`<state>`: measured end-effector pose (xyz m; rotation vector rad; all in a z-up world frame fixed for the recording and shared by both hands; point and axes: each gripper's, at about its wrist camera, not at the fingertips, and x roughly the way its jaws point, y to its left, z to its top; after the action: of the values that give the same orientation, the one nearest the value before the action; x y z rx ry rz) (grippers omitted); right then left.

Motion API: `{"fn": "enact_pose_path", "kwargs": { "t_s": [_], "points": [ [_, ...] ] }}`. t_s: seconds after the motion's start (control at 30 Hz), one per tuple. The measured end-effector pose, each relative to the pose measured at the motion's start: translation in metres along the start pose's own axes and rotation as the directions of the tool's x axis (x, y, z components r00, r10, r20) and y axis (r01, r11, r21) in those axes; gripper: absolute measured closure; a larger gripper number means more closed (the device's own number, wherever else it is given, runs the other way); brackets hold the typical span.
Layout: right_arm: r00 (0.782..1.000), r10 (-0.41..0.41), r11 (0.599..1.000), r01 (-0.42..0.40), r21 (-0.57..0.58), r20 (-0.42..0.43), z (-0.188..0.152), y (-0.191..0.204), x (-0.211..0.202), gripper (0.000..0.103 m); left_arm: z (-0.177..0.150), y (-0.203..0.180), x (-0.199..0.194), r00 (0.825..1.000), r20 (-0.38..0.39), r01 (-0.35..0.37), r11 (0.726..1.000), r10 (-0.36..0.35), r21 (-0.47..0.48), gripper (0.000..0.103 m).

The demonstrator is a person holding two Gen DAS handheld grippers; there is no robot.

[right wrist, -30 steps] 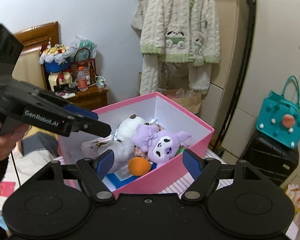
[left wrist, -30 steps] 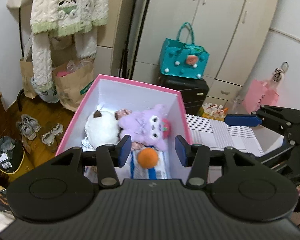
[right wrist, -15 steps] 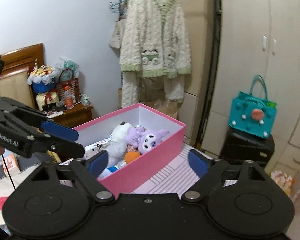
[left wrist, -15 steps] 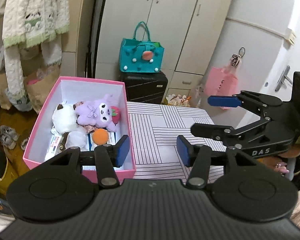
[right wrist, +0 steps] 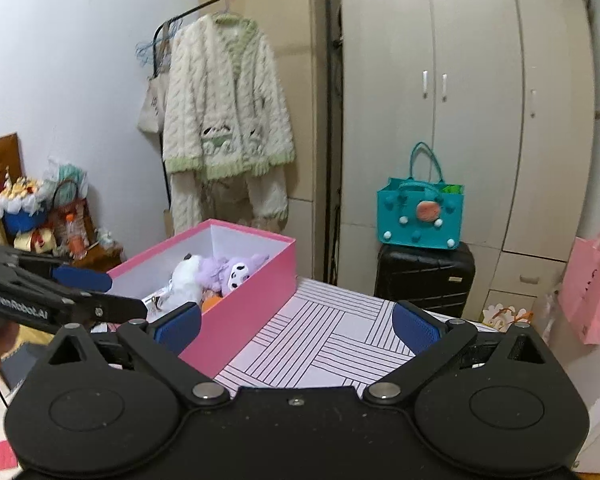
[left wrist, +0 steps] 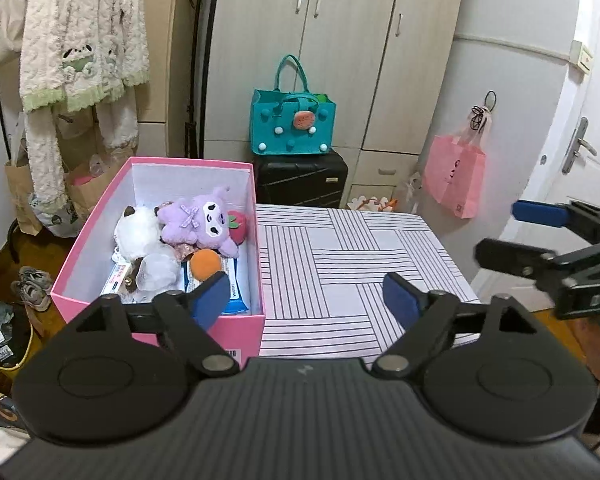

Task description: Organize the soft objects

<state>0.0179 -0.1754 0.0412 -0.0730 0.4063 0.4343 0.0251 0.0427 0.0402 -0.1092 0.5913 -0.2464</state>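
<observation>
A rigid pink box (left wrist: 162,322) on the striped counter (left wrist: 340,264) holds fuzzy toys (left wrist: 200,220), both grippers (left wrist: 306,300) (right wrist: 296,326) opening their jaws on nothing; only the right view shows a wooden nightstand (right wrist: 100,254).

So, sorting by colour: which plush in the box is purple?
The big-eared purple plush at the box's far end, between the white plush and the strawberry.
</observation>
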Motion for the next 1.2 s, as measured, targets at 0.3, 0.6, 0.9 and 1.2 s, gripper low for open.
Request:
{"fn": "enact_pose_path", "kwargs": {
  "t_s": [0.3, 0.6, 0.9, 1.2],
  "points": [
    [0.984, -0.159, 0.986, 0.154, -0.055, -0.081, -0.022, 0.012, 0.012, 0.000, -0.015, -0.005, 0.009, 1.000, 0.022, -0.013, 1.000, 0.013, 0.001, 0.001],
    [0.972, -0.220, 0.974, 0.224, 0.037, -0.079, -0.037, 0.019, 0.001, 0.000, -0.024, -0.010, 0.009, 0.991, -0.036, -0.126, 0.992, 0.127, 0.025, 0.000],
    [0.962, -0.264, 0.962, 0.267, 0.049, -0.062, -0.050, 0.028, -0.019, 0.000, -0.037, -0.025, -0.003, 0.985, 0.032, -0.174, 0.979, 0.172, 0.103, 0.000],
    [0.958, -0.282, 0.957, 0.285, 0.056, -0.046, -0.060, 0.030, -0.027, 0.000, -0.044, -0.031, -0.005, 0.975, 0.047, -0.219, 0.972, 0.216, 0.081, 0.000]
  ]
}}
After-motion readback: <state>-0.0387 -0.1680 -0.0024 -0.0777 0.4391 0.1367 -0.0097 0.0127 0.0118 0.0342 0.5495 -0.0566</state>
